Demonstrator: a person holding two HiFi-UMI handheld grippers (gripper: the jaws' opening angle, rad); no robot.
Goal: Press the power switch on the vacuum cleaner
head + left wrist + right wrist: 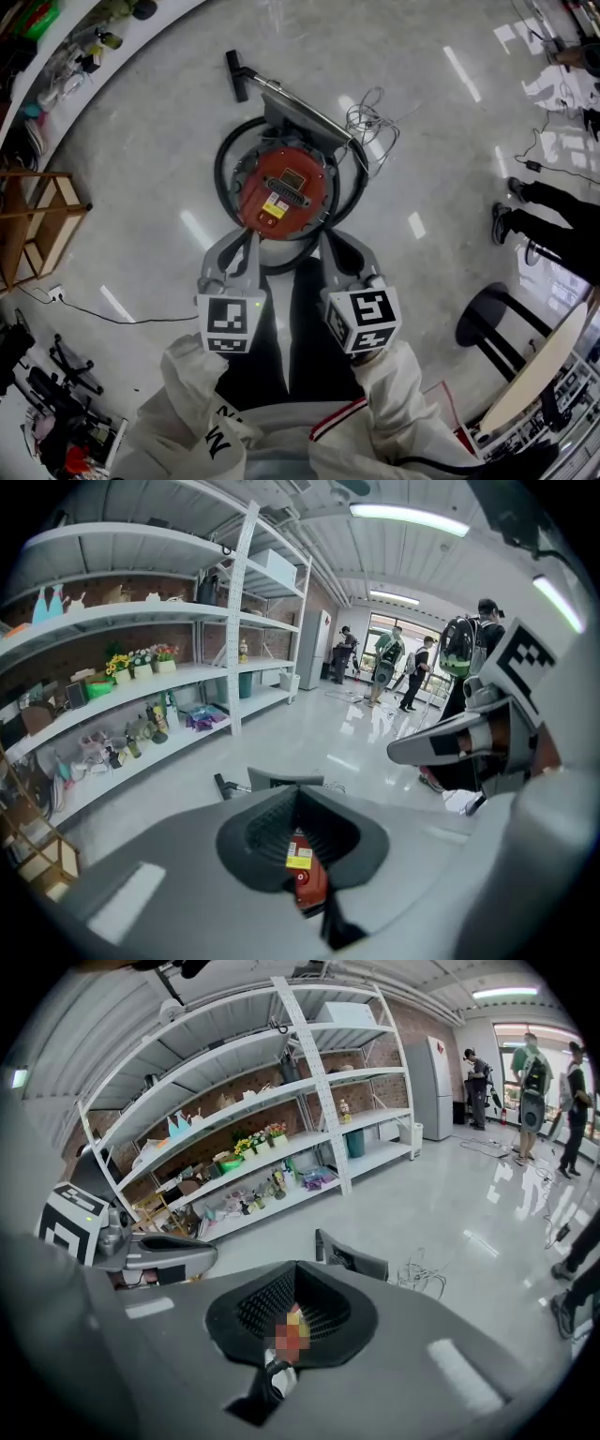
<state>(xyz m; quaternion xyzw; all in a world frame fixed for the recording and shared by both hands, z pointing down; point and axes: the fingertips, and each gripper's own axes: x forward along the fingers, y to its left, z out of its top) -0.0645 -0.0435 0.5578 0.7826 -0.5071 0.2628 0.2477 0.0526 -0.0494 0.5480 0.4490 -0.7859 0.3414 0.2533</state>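
We look steeply down on a round red canister vacuum cleaner (284, 192) standing on the glossy grey floor (141, 169), dead ahead of us & just beyond both gripper tips. A black ribbed hose (221, 173) loops round its body. A silver metal wand (300, 101) runs up-left to a black floor nozzle (236, 75), & a thin pale cable (372, 117) lies tangled just right of the wand. On the vac's top we see a dark panel & a yellow label (274, 208); we can't pick out the power switch itself.

The grey left gripper (234, 251) hangs over the vac's near-left side and the grey right gripper (343, 251) over its near-right side, the two side by side w/ their marker cubes close to our white sleeves (197, 375). No contact w/ the vac shows in any view.

In the left gripper view the jaws are drawn together, tips meeting, nothing clamped; a slice of the red body shows thru the hollow btwn the dark ribbed pads (258, 832). The right gripper view reads the same: jaws together at the tips & holding nothing.

Around us: tall white metal shelving (239, 621) w/ flowers & bottles on the left wall, a wooden rack (37, 220) on the floor at left, a black round stool (492, 319) at right, a bystander's dark-trousered legs (553, 211) further right, & several people w/ backpacks (389, 663) near the far doorway
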